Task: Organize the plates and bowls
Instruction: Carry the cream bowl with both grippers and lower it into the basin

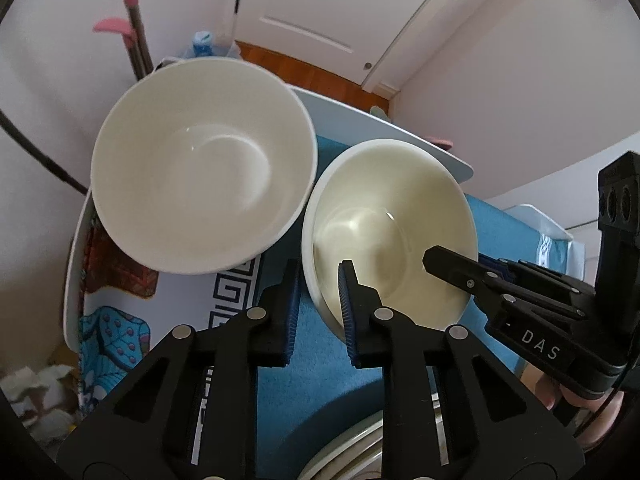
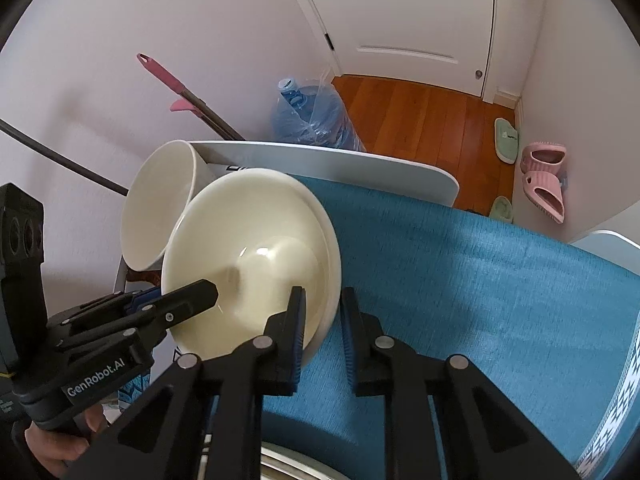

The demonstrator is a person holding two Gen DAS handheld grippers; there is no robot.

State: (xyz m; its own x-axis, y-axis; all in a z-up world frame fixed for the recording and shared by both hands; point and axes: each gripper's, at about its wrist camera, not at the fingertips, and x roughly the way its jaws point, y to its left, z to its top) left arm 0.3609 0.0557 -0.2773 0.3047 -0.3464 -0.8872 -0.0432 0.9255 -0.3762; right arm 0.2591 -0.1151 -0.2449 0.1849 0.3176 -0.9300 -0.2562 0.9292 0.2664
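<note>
Two stacked cream bowls (image 1: 396, 216) (image 2: 256, 256) are held tilted above the blue tablecloth (image 2: 480, 280). My left gripper (image 1: 320, 300) straddles their near-left rim, one finger inside and one outside. My right gripper (image 2: 323, 320) straddles the opposite rim the same way and shows in the left wrist view (image 1: 460, 272); the left gripper shows in the right wrist view (image 2: 176, 300). A larger white bowl (image 1: 204, 164) (image 2: 160, 204) stands at the table's far left corner, touching the cream bowls.
The table's white edge (image 2: 360, 160) runs behind the bowls. A plate rim (image 1: 344, 452) (image 2: 288, 460) lies under the grippers. Beyond the table are a blue water jug (image 2: 312, 116), a pink-handled mop (image 2: 180, 88), slippers (image 2: 544, 176) and a white door (image 2: 408, 20).
</note>
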